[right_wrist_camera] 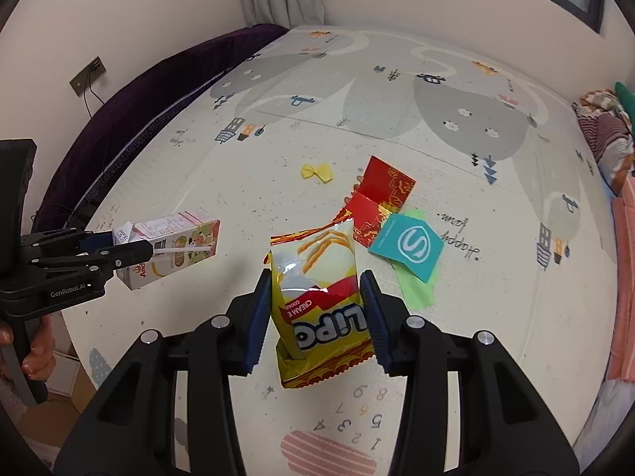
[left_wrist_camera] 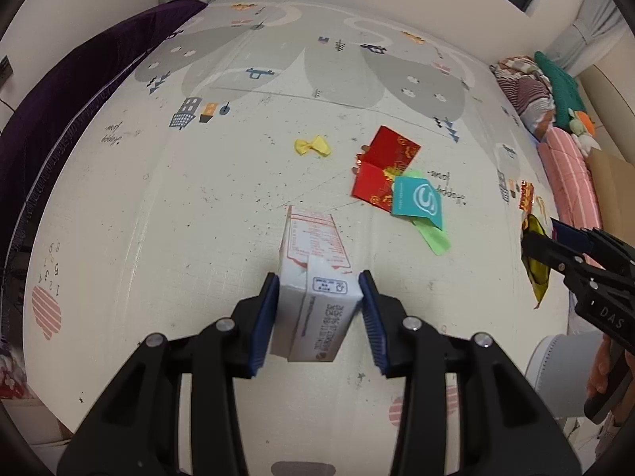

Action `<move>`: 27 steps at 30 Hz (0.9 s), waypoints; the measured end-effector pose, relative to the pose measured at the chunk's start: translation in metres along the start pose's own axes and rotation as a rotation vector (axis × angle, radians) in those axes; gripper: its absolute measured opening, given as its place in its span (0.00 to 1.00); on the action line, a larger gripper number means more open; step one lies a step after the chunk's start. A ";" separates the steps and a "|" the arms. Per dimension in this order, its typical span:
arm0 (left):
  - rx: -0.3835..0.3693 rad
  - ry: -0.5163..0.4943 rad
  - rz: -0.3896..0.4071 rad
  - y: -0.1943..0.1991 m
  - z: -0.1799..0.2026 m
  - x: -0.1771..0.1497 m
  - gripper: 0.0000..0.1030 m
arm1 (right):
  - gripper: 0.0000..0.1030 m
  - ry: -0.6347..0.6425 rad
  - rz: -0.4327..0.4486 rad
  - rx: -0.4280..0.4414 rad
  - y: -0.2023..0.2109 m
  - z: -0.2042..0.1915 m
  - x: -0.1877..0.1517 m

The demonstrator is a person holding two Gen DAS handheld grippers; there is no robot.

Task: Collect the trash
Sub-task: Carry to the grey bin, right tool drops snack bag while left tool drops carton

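My left gripper [left_wrist_camera: 319, 277] is shut on a white milk carton [left_wrist_camera: 313, 246] and holds it above the play mat [left_wrist_camera: 158, 198]. From the right wrist view the carton [right_wrist_camera: 178, 242] hangs at the left in that gripper [right_wrist_camera: 123, 248], with a straw on its side. My right gripper [right_wrist_camera: 315, 275] is shut on a yellow snack bag [right_wrist_camera: 317, 254], torn open at the top and also off the mat. At the right edge of the left wrist view, the right gripper [left_wrist_camera: 555, 250] carries the bag [left_wrist_camera: 535, 273]. A person's hand [right_wrist_camera: 35, 353] grips the left handle.
On the mat lie a yellow bow [right_wrist_camera: 317, 171], a red envelope [right_wrist_camera: 381, 194], a teal card [right_wrist_camera: 408, 246] and green paper [right_wrist_camera: 416, 289]. A purple blanket [left_wrist_camera: 59, 119] lines the left edge. Folded clothes [left_wrist_camera: 532, 91] sit at the right. A white bin [left_wrist_camera: 563, 373] stands at lower right.
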State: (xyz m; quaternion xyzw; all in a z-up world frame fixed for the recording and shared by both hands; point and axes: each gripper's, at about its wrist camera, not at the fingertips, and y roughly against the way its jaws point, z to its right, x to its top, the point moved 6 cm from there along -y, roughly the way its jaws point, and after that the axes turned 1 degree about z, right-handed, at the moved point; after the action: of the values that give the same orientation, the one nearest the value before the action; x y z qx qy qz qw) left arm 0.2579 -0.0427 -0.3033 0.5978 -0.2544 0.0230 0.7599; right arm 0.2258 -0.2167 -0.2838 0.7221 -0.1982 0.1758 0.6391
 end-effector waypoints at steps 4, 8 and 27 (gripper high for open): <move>-0.025 -0.063 0.021 0.041 0.032 -0.006 0.40 | 0.41 -0.046 0.026 -0.031 0.059 0.012 -0.020; -0.051 -0.137 0.043 0.078 0.073 -0.014 0.40 | 0.41 -0.084 0.053 -0.069 0.117 0.031 -0.046; -0.329 -0.497 0.141 0.183 0.408 -0.117 0.40 | 0.41 -0.386 0.181 -0.370 0.396 0.244 -0.267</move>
State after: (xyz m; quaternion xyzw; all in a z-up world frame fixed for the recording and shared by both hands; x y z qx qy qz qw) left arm -0.0525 -0.3350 -0.1233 0.4351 -0.4735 -0.1128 0.7575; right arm -0.2058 -0.4837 -0.1105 0.5927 -0.4085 0.0521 0.6922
